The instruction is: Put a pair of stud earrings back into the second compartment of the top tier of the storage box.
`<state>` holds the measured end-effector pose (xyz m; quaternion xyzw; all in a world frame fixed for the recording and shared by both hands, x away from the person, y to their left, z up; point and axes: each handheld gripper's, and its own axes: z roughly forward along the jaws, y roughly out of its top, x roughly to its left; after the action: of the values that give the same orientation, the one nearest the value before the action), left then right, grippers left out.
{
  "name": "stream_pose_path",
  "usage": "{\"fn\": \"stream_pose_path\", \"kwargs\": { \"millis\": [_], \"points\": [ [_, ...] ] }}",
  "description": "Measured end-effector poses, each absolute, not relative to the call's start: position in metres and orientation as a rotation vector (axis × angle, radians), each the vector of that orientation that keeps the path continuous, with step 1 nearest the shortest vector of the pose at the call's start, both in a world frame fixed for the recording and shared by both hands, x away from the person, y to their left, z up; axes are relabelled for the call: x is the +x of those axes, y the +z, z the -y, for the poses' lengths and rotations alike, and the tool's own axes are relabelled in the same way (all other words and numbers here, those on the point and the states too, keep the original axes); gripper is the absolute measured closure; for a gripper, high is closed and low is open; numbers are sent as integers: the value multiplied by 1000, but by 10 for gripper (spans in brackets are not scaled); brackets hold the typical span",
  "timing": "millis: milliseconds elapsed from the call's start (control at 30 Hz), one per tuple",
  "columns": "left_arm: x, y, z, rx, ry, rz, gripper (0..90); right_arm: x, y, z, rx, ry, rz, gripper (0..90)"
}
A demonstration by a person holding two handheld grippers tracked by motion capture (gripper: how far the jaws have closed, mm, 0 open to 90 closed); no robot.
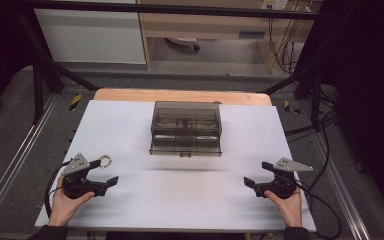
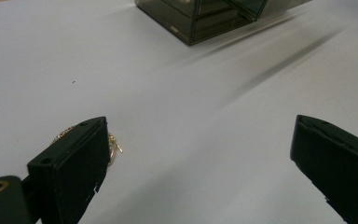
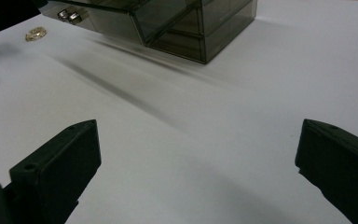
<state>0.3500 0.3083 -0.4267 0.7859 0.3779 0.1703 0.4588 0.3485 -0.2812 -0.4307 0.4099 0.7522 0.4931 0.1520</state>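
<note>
Bracelet beside left tongs; both tongs gaping, box well apart.

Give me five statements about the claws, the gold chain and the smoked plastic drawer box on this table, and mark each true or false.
1. The left claw stands open with nothing between its jaws. True.
2. The gold chain lies inside the drawer box. False: it lies on the white table, beside the left claw.
3. The right claw grips the box. False: it is open, apart from the box.
4. The drawer box sits at the far middle of the table. True.
5. The box is opaque white. False: it is dark, see-through plastic.
</note>
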Motion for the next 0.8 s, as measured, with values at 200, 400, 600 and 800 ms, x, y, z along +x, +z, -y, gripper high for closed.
{"fn": "stream_pose_path", "kwargs": {
  "millis": [200,400,600,800],
  "points": [
    [350,-425,-308,1948,403,-933,47,348,-433,282,1183,1404,-2181,7],
    [352,-424,-307,1965,395,-938,45,348,-434,283,1196,1408,-2182,6],
    [356,-419,-309,1977,396,-939,46,348,-435,283,1190,1411,-2189,7],
    [366,-411,-314,2005,416,-956,50,348,-435,283,1192,1405,-2195,7]
  ]
}}
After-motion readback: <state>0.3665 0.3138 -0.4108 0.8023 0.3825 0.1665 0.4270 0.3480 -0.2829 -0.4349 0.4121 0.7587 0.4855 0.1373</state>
